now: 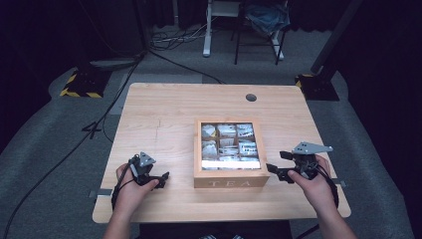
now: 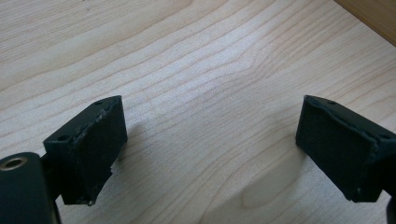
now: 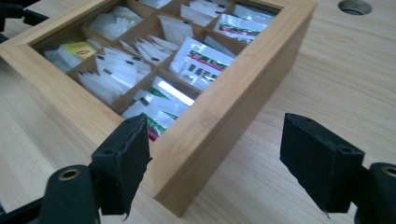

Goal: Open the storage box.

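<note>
A wooden box marked TEA stands in the middle of the table's near half. Through its clear top I see compartments with white tea sachets. In the right gripper view the box's near corner lies just ahead of the jaws, with a green-and-red printed sachet inside. My right gripper is at the box's front right corner, open and holding nothing. My left gripper rests left of the box, open over bare wood.
The light wooden table has a round cable hole near its far edge. Bare tabletop lies on all sides of the box. Cables, stand bases with yellow-black tape and furniture legs are on the grey floor behind.
</note>
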### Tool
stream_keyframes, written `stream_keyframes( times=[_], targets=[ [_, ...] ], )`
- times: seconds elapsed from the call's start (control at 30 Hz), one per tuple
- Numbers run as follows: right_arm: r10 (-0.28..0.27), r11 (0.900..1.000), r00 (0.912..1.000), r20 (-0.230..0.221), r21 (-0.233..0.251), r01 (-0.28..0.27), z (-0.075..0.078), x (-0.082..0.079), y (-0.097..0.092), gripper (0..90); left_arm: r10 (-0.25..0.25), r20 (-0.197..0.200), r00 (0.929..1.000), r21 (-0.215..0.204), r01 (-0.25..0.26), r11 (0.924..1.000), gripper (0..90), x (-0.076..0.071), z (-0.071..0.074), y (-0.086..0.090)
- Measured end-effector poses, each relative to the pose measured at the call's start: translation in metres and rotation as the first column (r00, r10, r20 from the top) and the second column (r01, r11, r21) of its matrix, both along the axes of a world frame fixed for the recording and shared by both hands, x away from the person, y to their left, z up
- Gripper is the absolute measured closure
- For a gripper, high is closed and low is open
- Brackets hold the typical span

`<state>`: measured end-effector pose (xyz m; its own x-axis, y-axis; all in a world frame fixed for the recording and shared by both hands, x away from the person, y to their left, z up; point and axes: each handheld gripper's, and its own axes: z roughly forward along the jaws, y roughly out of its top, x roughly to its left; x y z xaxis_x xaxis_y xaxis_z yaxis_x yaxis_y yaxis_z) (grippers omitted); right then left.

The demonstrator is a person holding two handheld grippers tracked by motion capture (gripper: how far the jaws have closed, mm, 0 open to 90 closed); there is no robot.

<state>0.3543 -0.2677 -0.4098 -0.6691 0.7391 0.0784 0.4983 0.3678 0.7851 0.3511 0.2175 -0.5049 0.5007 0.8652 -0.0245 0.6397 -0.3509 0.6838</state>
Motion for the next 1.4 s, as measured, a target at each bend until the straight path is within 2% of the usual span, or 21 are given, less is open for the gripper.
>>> stream_keyframes(
  times=[0.07,0.27,0.43,0.47,0.5,0.6,0.87,1.03,1.2,1.4],
  targets=[
    [0.027,0.9996,0.9996,-0.008,0.002,-0.027,0.000,-0.002,0.006,23.3,0.000,0.000,1.0000,0.000,0.000,1.0000,9.4,0.000,0.000,0.000],
    [0.042,0.9984,0.9991,-0.008,0.039,-0.042,-0.004,-0.004,0.013,17.4,0.000,0.000,1.0000,0.000,0.000,1.0000,9.4,0.000,0.000,0.000],
    [0.045,0.9979,0.9976,-0.053,0.050,-0.042,-0.010,-0.005,0.022,15.8,0.000,0.000,1.0000,-0.001,0.000,1.0000,9.4,0.000,0.000,0.000],
    [0.052,0.9980,0.9972,-0.054,0.037,-0.051,-0.012,-0.005,0.023,15.9,0.000,-0.001,1.0000,-0.001,0.000,1.0000,9.4,0.000,0.000,0.000],
    [0.061,0.9981,0.9967,-0.054,-0.002,-0.062,-0.014,-0.005,0.025,16.7,0.000,0.000,1.0000,-0.001,0.000,1.0000,9.4,0.000,0.000,0.000],
    [0.064,0.9977,0.9964,-0.056,-0.016,-0.065,-0.015,-0.005,0.026,17.3,0.000,0.000,1.0000,0.000,0.000,1.0000,9.4,0.000,0.000,0.000],
    [0.094,0.9929,0.9907,-0.098,-0.064,-0.100,-0.024,-0.005,0.033,15.1,0.000,0.000,1.0000,0.000,0.000,1.0000,9.4,0.000,0.000,0.000],
    [0.104,0.9869,0.9890,-0.105,-0.112,-0.116,-0.027,-0.005,0.034,19.1,0.000,0.000,1.0000,0.000,0.000,1.0000,9.4,0.000,0.000,0.000],
    [0.111,0.9759,0.9860,-0.124,-0.174,-0.132,-0.027,-0.006,0.035,28.4,0.000,0.000,1.0000,0.000,0.000,1.0000,9.4,0.000,0.000,0.000],
    [0.099,0.9777,0.9852,-0.140,-0.170,-0.123,-0.021,-0.008,0.033,34.3,0.000,0.000,1.0000,0.000,0.000,1.0000,9.4,0.000,0.000,0.000]
  ],
)
